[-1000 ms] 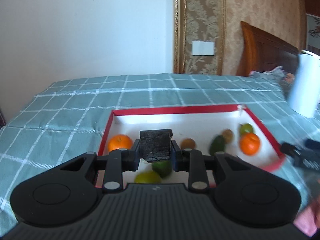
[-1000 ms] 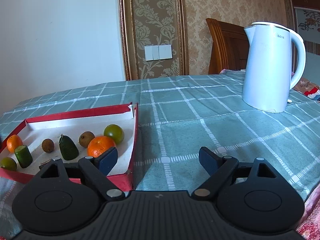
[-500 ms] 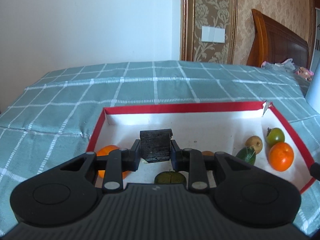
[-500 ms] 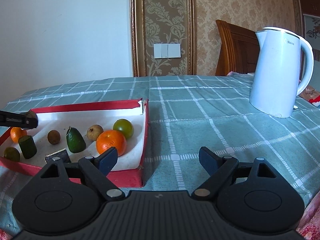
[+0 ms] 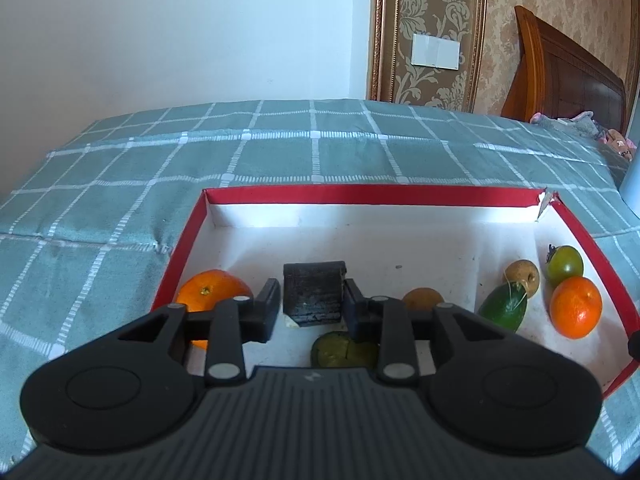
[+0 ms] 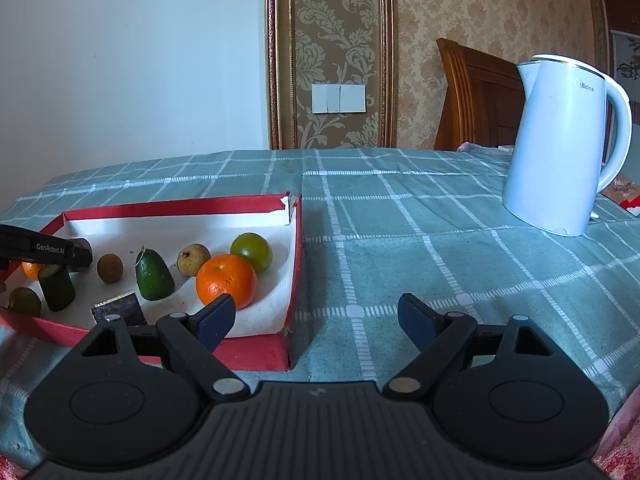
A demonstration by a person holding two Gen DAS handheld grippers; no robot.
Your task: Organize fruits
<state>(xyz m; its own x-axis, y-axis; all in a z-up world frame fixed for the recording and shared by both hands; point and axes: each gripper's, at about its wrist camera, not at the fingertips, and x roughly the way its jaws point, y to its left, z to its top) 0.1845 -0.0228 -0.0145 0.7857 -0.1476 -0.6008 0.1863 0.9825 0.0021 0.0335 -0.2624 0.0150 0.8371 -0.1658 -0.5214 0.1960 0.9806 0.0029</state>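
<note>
A: Where is the dark, rough square block [image 5: 314, 296]?

B: Inside the red-rimmed white cardboard tray [image 5: 372, 194], near its left side, between the fingers of the left gripper [image 5: 311, 305]. The jaws are opening; small gaps show at both pads, though the view is not so clear.

A: And the right gripper [image 6: 316, 316]?

B: Its fingers stand wide apart with nothing between them, just outside the tray's right corner. The orange mandarin [image 6: 226, 281] lies in the tray's right part.
</note>
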